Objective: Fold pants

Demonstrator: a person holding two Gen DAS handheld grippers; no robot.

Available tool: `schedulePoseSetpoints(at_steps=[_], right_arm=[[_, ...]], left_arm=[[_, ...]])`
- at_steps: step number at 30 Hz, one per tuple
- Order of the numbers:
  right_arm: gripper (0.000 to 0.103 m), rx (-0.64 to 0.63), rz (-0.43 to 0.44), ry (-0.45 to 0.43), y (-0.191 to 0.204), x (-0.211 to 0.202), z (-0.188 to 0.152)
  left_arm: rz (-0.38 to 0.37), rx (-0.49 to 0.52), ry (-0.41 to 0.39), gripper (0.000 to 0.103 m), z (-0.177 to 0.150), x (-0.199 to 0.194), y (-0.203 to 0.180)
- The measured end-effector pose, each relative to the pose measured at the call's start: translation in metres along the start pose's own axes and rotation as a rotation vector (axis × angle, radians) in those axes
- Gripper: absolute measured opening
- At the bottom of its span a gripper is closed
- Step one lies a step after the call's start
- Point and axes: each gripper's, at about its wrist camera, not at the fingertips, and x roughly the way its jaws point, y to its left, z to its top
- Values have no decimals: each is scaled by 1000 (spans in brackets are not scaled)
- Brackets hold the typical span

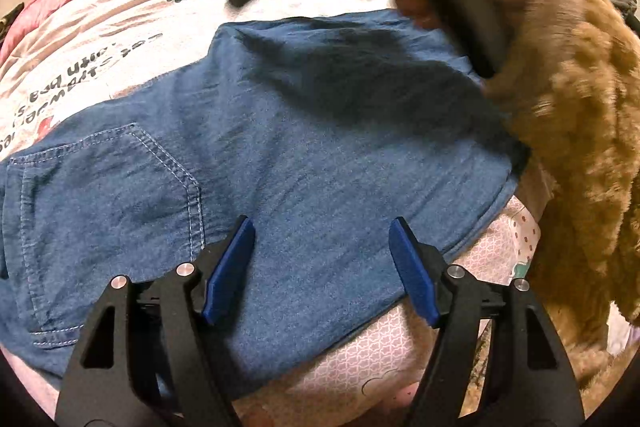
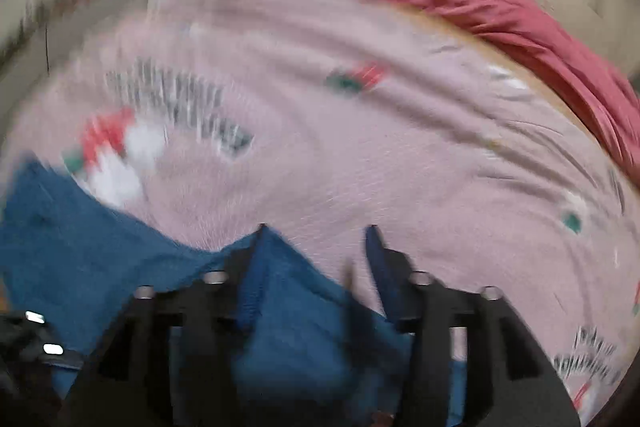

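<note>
L gripper (image 1: 322, 267) jaws spread over pants (image 1: 280, 131); R gripper (image 2: 316, 267) jaws spread, blurred; pink sheet (image 2: 360, 147) beyond hem.

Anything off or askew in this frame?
Nothing damaged or spilled. The pants lie flat on the bedsheet but hang slightly past its near edge. Both the left gripper and right gripper have jaws open; the right wrist view is motion-blurred.

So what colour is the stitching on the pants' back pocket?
Light, whitish-blue stitching on the blue denim pants pocket, clearest in the left wrist view.
</note>
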Motion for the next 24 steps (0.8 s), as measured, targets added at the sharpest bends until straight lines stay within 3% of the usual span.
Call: schedulePoseSetpoints(at_steps=[3,5,7,9,13,18,19,20,24], right_arm=[[59,152,-53,-104,-52,-59,-19],[59,217,-108,-122,-84,-88,-37],[59,296,-178,-102,-120,-110,-60],[59,374,-203,-61,-152,-119,-83],[59,514,-134,0,-182,-110,-117],[58,596,-48,40,-193,-82,-132],[54,607,-40,47,-194,-75,-132],[42,620,-20,56,-196,-70,-134],[21,623,56,50,-192,-68,-142]], left_arm=[[-37,-17,-8,63,-1,-10,3],[-119,-68,-42,63,1,-28,10],[-160,-106,-98,63,8,-49,16],[-139,-111,-130,63,17,-60,19],[-57,-88,-136,63,41,-48,25],[-55,-93,-33,63,49,-13,27],[-44,-90,-8,63,46,-7,24],[-44,-79,15,63,41,-2,21],[-17,-45,24,64,27,4,14]])
